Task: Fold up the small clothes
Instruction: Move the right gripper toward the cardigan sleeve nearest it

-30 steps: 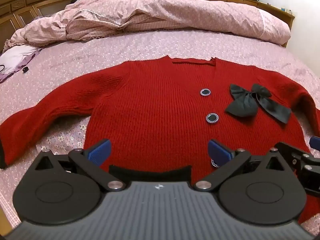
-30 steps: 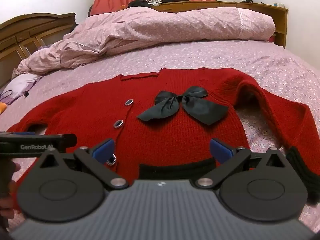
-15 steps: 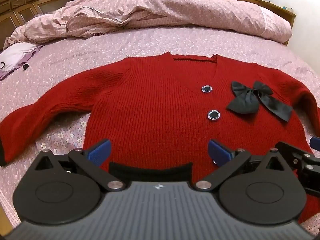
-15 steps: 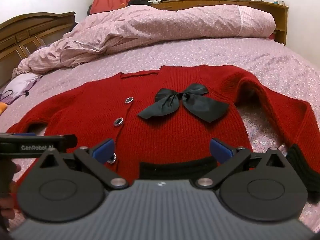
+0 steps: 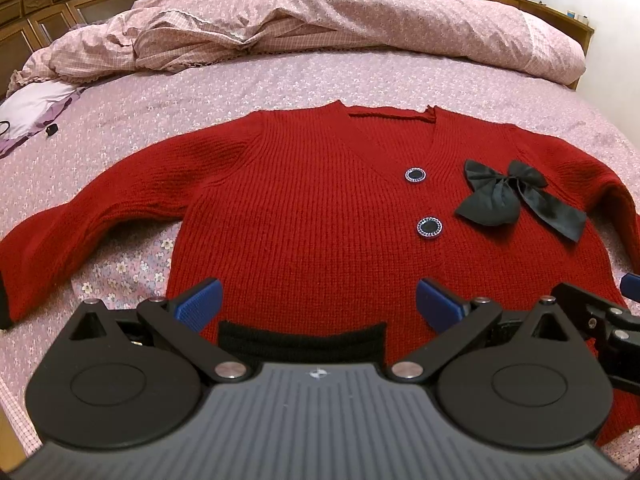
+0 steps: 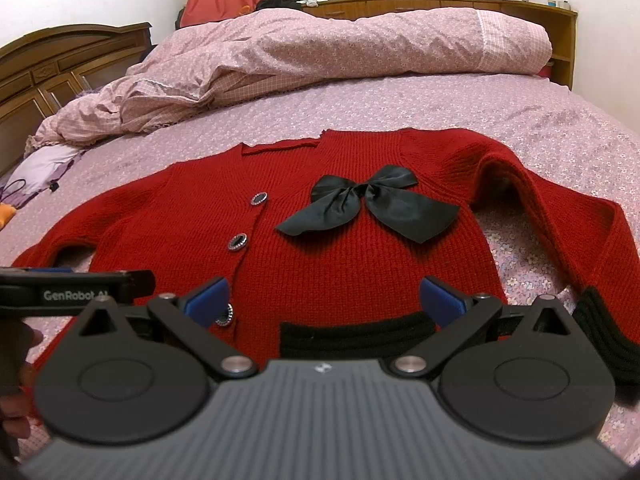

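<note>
Cardigan: a red knitted cardigan (image 5: 304, 216) lies flat and face up on the bed (image 5: 280, 84), with the neck toward the far side and the black hem (image 5: 300, 338) toward the two tools.
Sleeves: both are spread out to the sides; the right sleeve (image 6: 560, 216) rises in a small arch near the shoulder, and its black cuff (image 6: 600, 328) rests on the sheet.
Decoration: a black bow (image 6: 368, 208) sits on the chest, beside a row of dark round buttons (image 5: 429, 227).
Left tool: the left tool (image 5: 316, 304) hovers just over the hem, with the blue fingers (image 5: 200, 304) wide apart and nothing between them.
Right tool: the right tool (image 6: 324, 300) is also spread wide and holds nothing; it is over the hem too, close beside the left one.
Bedding: a crumpled pink duvet (image 6: 320, 48) is heaped at the far side of the bed.
Headboard: dark wood headboard (image 6: 60, 64), at the left.
</note>
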`<state>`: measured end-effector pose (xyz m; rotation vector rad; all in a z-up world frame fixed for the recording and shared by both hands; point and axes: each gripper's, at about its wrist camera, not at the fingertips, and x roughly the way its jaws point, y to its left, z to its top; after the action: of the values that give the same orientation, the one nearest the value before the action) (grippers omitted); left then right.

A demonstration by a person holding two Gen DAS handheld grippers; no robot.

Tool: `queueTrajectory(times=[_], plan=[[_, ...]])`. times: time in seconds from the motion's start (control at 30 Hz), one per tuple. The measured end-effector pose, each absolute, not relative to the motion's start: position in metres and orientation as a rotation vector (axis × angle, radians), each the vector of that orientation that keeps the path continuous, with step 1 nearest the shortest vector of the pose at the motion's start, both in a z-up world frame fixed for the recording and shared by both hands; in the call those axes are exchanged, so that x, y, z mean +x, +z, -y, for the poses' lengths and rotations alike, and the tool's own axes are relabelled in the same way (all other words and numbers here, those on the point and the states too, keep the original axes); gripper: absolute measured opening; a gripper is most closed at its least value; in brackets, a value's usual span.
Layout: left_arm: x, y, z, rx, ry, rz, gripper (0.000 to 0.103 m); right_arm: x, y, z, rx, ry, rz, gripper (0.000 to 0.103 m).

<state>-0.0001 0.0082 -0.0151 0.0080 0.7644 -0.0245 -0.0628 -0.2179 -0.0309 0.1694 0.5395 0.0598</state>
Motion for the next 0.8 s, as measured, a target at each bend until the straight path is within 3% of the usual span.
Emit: queueTrajectory(times=[0.8], plan=[[0.0023, -0.0164, -0.0057, 0.004, -0.016, -0.804, 0.103, -0.0628, -0.0327, 0.2162, 0.171, 0.061, -0.545, 0.103]])
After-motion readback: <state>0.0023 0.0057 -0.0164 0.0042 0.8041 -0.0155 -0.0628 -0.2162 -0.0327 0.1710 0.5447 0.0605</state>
